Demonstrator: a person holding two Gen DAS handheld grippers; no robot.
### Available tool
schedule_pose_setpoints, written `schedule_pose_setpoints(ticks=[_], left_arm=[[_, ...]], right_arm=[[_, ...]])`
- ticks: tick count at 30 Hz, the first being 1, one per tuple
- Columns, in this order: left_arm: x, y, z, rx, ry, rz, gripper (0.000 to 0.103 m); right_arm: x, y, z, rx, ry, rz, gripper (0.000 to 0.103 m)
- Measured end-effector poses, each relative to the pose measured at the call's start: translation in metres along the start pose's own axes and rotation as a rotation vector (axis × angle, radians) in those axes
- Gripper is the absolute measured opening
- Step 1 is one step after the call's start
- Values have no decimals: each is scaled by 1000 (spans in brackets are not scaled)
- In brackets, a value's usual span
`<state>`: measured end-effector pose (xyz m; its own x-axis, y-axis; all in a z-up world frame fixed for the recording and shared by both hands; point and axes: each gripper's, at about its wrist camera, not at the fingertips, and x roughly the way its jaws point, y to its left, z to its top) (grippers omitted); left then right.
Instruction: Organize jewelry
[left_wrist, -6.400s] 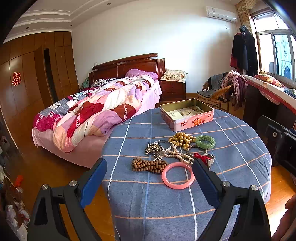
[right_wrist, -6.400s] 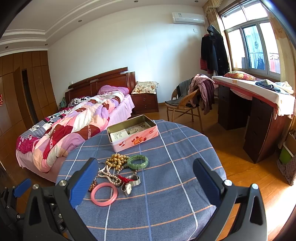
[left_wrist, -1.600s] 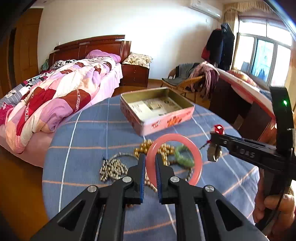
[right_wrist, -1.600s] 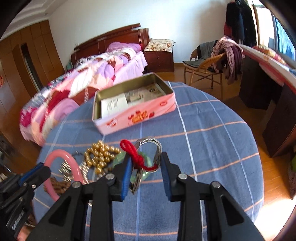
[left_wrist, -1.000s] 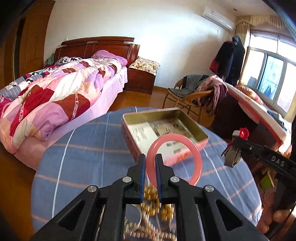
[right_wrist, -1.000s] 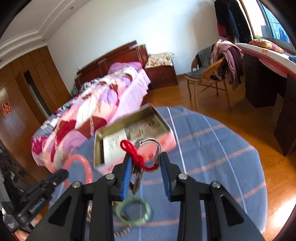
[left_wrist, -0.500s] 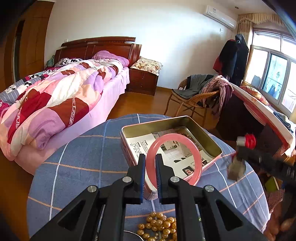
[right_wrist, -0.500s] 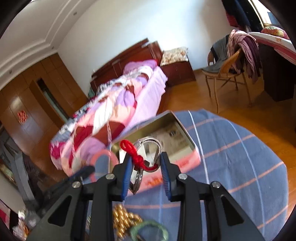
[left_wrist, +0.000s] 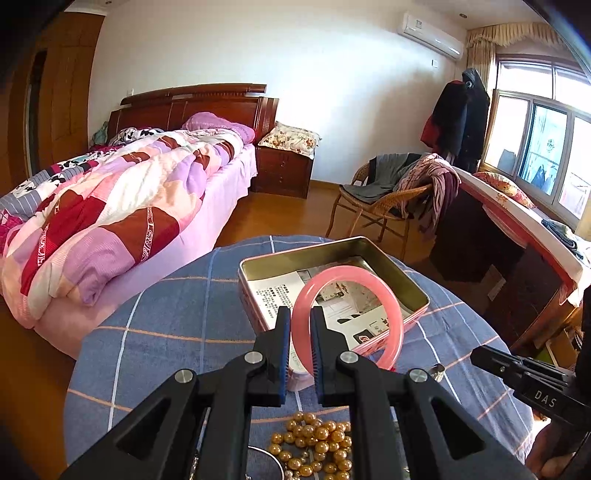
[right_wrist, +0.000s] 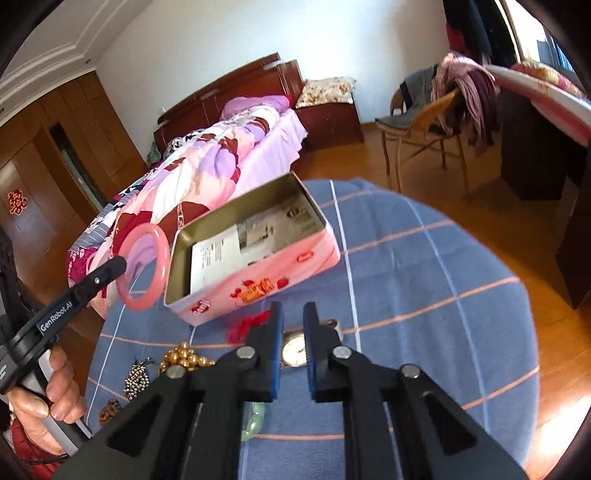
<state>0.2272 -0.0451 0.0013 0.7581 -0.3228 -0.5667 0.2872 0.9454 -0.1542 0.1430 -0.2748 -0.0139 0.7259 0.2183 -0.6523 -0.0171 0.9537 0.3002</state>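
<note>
Open pink tin (right_wrist: 258, 280) on the checked desk (right_wrist: 424, 280), holding only printed paper sheets (left_wrist: 280, 295), left gripper (left_wrist: 297, 332) clamped on a pink bangle (left_wrist: 391, 314) raised beside the tin, right gripper (right_wrist: 293, 332) closing on nothing, above a watch with red cord (right_wrist: 293, 349) lying just before the tin.

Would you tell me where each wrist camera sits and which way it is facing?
Left wrist: behind the left tool, looking down past the pink bangle it grips into the tin; the right tool shows at right.
Right wrist: behind the right tool, jaws closing with nothing gripped, facing the tin's side; the left hand shows.
Shared: tin, pink bangle, bed.
</note>
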Motion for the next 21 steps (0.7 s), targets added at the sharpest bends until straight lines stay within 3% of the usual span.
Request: schedule_pose_setpoints(ticks=[2, 5, 8, 10, 13, 14, 15, 17, 21], left_arm=[[-1, 0, 0, 1, -4, 5, 10], [-2, 1, 0, -7, -10, 4, 10], [-2, 4, 0, -13, -10, 8, 10], [-3, 6, 0, -13, -13, 13, 9], [-3, 13, 1, -21, -14, 22, 9], [-3, 15, 1, -26, -13, 25, 9], [-3, 17, 1, -30, -12, 27, 9], [-1, 18, 0, -33, -10, 26, 9], [5, 18, -1, -37, -3, 19, 10]], right_arm=[[5, 8, -1, -20, 27, 33, 23], [19, 16, 0, -36, 46, 51, 56], [41, 32, 2, -85, 88, 77, 57], [61, 49, 3, -185, 121, 44, 57], [93, 57, 1, -259, 200, 20, 55], [105, 58, -3, -276, 241, 8, 50], [113, 57, -6, -292, 273, -13, 33], [112, 58, -9, -327, 247, -53, 13], [96, 36, -2, -213, 203, 26, 8]])
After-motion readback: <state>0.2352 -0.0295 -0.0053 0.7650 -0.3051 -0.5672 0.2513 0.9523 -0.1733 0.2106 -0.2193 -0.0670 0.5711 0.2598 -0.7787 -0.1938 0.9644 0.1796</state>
